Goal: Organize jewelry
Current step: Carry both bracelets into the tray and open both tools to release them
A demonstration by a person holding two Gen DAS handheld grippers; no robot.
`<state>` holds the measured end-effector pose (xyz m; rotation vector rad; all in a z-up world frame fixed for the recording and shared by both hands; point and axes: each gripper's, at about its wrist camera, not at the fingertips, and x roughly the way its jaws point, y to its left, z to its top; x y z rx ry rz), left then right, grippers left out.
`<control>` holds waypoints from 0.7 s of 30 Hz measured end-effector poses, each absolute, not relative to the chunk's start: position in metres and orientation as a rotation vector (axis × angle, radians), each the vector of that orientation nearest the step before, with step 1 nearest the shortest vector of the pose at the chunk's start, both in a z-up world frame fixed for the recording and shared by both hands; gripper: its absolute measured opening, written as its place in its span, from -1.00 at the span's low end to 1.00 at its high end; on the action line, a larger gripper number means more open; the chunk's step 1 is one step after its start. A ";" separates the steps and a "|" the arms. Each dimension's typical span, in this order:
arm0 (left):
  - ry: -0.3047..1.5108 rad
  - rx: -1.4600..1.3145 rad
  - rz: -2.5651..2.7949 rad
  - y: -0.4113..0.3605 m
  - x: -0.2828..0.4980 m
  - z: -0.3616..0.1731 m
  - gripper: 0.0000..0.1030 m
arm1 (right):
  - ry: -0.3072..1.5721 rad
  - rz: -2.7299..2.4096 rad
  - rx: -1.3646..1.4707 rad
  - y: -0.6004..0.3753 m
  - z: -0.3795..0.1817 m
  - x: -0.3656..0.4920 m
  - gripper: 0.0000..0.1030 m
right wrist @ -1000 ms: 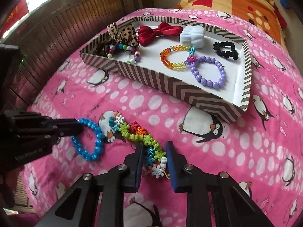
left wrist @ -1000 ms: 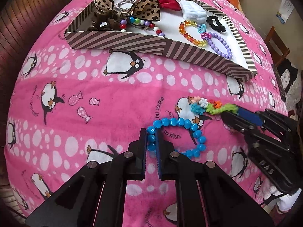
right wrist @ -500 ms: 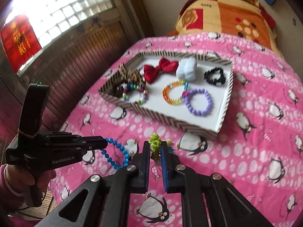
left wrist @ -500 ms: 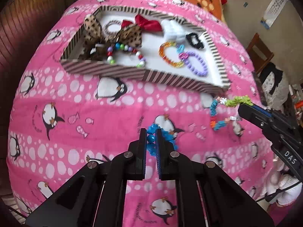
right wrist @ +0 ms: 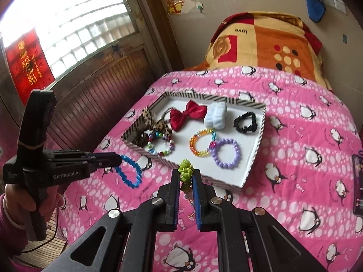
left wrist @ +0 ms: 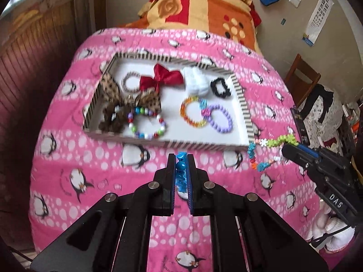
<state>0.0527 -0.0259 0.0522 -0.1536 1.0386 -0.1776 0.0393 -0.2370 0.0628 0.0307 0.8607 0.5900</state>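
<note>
Glossy blue bead bracelet (right wrist: 129, 172), dangling

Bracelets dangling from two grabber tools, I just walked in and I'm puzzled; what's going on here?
A person is sorting jewelry into a striped tray on a pink penguin blanket. The left gripper is shut on a blue bead bracelet, and the right gripper is shut on a multicolored bracelet. Both pieces hang in the air just short of the tray, which already holds bows, bracelets and hair ties.
</note>
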 end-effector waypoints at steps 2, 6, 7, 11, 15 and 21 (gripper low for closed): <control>1.027 -0.142 -0.176 -0.028 0.059 0.058 -0.86 | 0.855 0.581 0.030 -0.239 0.066 0.043 -0.81; 1.016 -0.121 -0.175 -0.036 0.074 0.062 -0.86 | 0.848 0.561 0.030 -0.242 0.070 0.051 -0.81; 1.017 -0.114 -0.175 -0.039 0.079 0.061 -0.86 | 0.848 0.556 0.030 -0.242 0.071 0.054 -0.81; 1.030 -0.104 -0.174 -0.047 0.099 0.053 -0.86 | 0.856 0.540 0.027 -0.240 0.068 0.067 -0.81; 1.055 -0.098 -0.176 -0.054 0.120 0.040 -0.86 | 0.865 0.521 0.029 -0.235 0.063 0.079 -0.81; 1.108 -0.110 -0.161 -0.056 0.154 0.006 -0.86 | 0.896 0.498 0.047 -0.224 0.051 0.100 -0.81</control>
